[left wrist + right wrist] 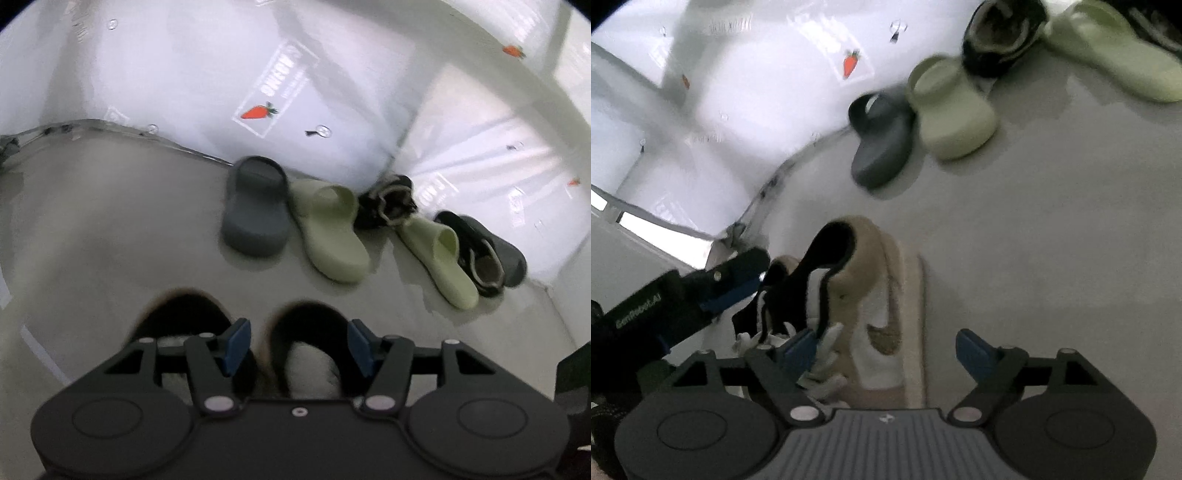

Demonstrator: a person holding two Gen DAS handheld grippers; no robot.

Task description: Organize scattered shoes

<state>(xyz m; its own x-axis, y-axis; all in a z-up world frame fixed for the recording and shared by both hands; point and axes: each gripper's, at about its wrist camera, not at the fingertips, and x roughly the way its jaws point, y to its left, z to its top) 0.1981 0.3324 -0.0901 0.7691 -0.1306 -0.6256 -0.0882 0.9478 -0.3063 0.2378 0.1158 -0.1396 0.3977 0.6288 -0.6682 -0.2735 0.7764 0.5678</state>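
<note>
A pair of beige sneakers with black lining stands on the grey floor. In the left wrist view my left gripper [298,347] hangs open over them, its blue pads either side of the right-hand sneaker [306,332], the other sneaker [184,321] just to its left. In the right wrist view my right gripper [886,350] is open around a beige and white sneaker [875,295], without closing on it. The left gripper [753,275] reaches in from the left beside the second sneaker [779,291], which is mostly hidden.
Along the white wall lie a grey slide [255,210], a green slide [332,229], a black fuzzy shoe [388,199], a second green slide [439,254] and a dark shoe [484,254] leaning on another grey slide. White sheeting with carrot prints [258,110] backs them.
</note>
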